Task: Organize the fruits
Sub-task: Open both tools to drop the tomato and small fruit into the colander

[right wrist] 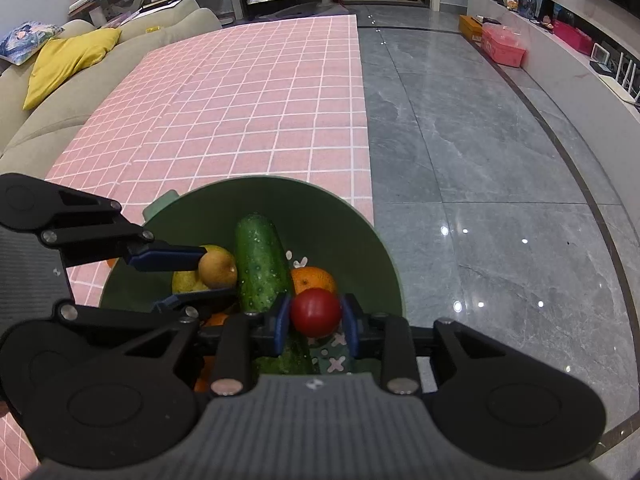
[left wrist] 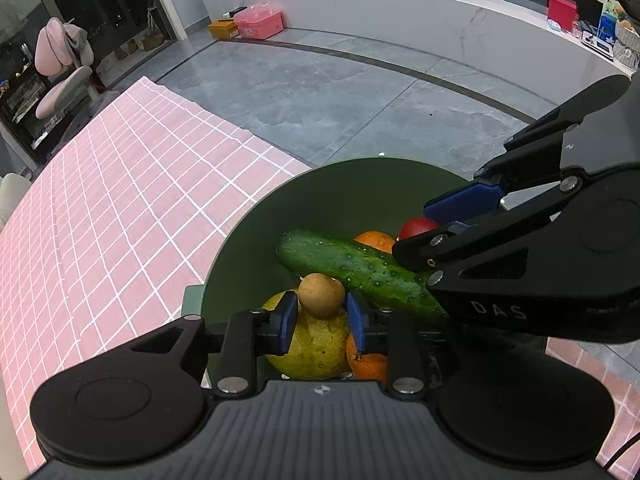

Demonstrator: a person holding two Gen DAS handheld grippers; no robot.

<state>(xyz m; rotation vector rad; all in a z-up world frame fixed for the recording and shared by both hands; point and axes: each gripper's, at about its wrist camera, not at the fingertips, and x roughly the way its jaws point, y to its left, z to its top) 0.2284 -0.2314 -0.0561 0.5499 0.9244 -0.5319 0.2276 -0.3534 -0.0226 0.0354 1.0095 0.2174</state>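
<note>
A green bowl (left wrist: 340, 196) stands at the edge of the pink checked tablecloth (left wrist: 120, 184); it also shows in the right wrist view (right wrist: 352, 232). It holds a cucumber (left wrist: 356, 266), a yellow-green pear-like fruit (left wrist: 316, 344) and oranges (left wrist: 374, 240). My left gripper (left wrist: 322, 316) is shut on a small brown round fruit (left wrist: 321, 295) over the bowl. My right gripper (right wrist: 315, 316) is shut on a red tomato (right wrist: 316, 312) over the bowl; it also shows in the left wrist view (left wrist: 444, 220). The cucumber (right wrist: 262, 264) lies between both.
The table's right edge drops to a grey tiled floor (right wrist: 480, 160). A beige sofa with a yellow cushion (right wrist: 68, 60) lies beyond the table's left side. A white counter (left wrist: 400, 16) runs along the far wall, with pink boxes (left wrist: 260, 22) on the floor.
</note>
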